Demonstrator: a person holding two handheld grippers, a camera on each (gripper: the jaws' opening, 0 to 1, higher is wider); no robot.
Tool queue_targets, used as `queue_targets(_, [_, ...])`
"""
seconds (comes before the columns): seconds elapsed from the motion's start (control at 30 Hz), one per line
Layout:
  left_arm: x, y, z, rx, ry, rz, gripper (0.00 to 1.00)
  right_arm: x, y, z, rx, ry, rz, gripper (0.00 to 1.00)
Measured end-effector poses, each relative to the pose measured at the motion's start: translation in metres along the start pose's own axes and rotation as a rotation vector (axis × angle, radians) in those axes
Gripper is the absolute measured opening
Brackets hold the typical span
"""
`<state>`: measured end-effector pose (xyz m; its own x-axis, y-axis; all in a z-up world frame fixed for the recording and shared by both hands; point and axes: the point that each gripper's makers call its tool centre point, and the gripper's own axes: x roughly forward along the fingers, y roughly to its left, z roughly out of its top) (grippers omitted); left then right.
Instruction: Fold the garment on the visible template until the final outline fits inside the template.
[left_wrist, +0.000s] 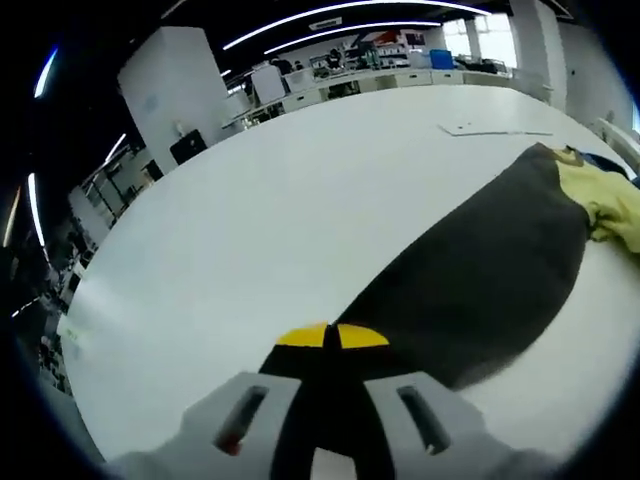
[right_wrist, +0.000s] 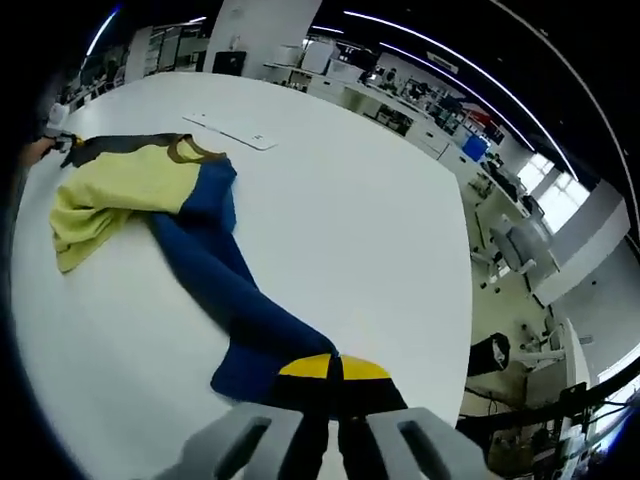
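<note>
A garment lies stretched across the white table (left_wrist: 280, 210). In the left gripper view its dark grey sleeve (left_wrist: 470, 285) runs from the yellow body (left_wrist: 605, 200) down to my left gripper (left_wrist: 332, 338), whose yellow-tipped jaws are shut on the sleeve end. In the right gripper view the blue sleeve (right_wrist: 225, 290) runs from the yellow body (right_wrist: 115, 185) down to my right gripper (right_wrist: 334, 367), shut on that sleeve's end. The body is bunched, with a brown collar (right_wrist: 190, 150) showing.
A flat white sheet (right_wrist: 235, 130) lies on the table beyond the garment, also seen as a white sheet (left_wrist: 480, 128) in the left gripper view. The table edge (right_wrist: 465, 300) drops off to the right, with desks and chairs (right_wrist: 520, 240) past it. A white cabinet (left_wrist: 170, 90) stands beyond the table.
</note>
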<state>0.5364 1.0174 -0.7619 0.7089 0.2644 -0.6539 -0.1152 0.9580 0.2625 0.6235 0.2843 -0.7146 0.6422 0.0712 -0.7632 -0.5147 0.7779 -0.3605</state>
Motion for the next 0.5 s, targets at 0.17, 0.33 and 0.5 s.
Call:
queue_targets(0.17, [0.002, 0.005, 0.0, 0.033, 0.019, 0.007, 0.0, 0.003, -0.008, -0.003, 0.018, 0.009, -0.014, 0.0])
queue_targets(0.33, [0.004, 0.012, 0.002, -0.088, 0.002, -0.01, 0.0, 0.004, -0.019, -0.014, 0.004, 0.055, -0.054, 0.0])
queue_targets(0.5, [0.004, 0.013, 0.002, -0.038, 0.016, -0.008, 0.0, 0.002, -0.025, -0.024, 0.044, 0.075, -0.058, 0.0])
